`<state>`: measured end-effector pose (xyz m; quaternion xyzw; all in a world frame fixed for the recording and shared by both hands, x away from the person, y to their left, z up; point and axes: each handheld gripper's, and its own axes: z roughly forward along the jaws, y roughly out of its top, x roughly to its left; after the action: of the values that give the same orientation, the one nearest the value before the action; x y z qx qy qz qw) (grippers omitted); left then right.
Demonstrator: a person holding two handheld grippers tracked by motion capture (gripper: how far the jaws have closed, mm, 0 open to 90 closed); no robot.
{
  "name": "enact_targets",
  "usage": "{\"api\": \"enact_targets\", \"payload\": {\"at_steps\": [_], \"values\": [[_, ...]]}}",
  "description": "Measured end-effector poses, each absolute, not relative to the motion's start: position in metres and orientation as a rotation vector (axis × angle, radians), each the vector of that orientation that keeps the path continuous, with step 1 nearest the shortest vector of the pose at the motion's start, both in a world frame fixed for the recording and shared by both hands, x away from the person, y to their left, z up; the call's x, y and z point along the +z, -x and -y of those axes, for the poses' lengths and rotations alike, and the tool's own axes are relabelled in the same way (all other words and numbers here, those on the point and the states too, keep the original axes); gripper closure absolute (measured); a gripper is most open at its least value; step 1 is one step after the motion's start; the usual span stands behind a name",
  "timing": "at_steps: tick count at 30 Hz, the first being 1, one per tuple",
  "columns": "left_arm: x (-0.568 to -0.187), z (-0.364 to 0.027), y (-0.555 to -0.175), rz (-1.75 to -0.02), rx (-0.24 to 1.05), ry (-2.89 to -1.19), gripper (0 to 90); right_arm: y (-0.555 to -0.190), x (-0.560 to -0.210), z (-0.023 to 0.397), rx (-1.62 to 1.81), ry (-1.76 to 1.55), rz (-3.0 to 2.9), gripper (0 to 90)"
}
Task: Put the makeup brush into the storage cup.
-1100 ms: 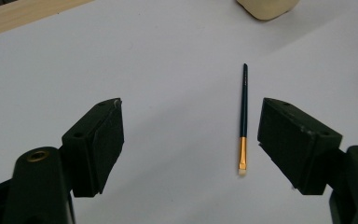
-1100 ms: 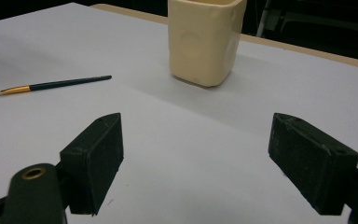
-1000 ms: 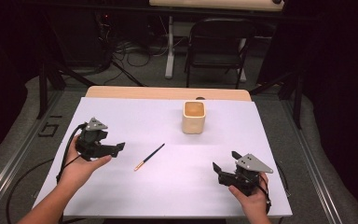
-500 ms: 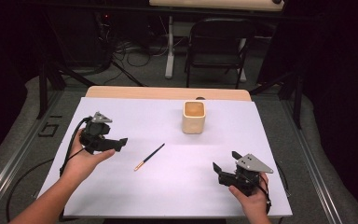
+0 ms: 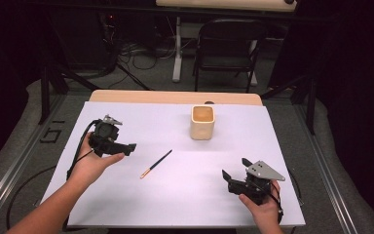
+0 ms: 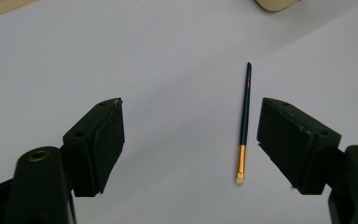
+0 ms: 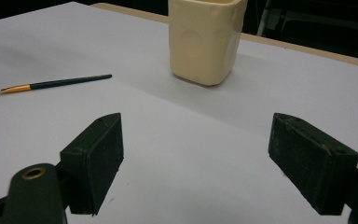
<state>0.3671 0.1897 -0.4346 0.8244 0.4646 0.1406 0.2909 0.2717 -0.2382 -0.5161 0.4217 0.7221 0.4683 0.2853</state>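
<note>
So the brush point(image 5: 156, 164) is lying flat on the white table cover point(image 5: 175, 204), a bit in front and to the left of the cream cup point(image 5: 202, 121) and well apart from it, dark handle tip pointing back toward the cup and the gold ferrule and pale bristles toward the person. Compared to a second ago the brush hasn't budged, but the left gripper point(image 5: 126, 147) has lifted off the cover and swung closer, and now it hangs just left of the brush, not touching. In the left gripper view its jaws are spread wide with the brush point(image 6: 244, 126) on the cover between them, nearer the right-hand jaw. The right gripper point(image 5: 234, 171) hasn't moved at all; it's well off to the right of the brush, near the front edge, jaws spread and holding nothing. From its own view the cup point(image 7: 205, 37) stands straight ahead and the brush point(image 7: 56, 83) lies off to the left. Nothing between either gripper and the brush. There's a tiny reddish marking on the handle, too small to read.
</note>
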Motion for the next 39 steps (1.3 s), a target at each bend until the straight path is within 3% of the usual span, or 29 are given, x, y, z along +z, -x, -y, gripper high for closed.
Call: {"api": "enact_targets", "payload": {"at_steps": [21, 39], "values": [[-0.439, -0.167, -0.394, -1.286, 0.328, -2.258, 24.2, -0.272, -0.517, 0.239, 1.255, -1.125, -1.937, 17.8], [-0.446, -0.128, -0.411, -1.225, 0.306, -2.294, 25.8, -0.273, -0.517, 0.239, 1.261, -1.124, -1.932, 17.8]]}}
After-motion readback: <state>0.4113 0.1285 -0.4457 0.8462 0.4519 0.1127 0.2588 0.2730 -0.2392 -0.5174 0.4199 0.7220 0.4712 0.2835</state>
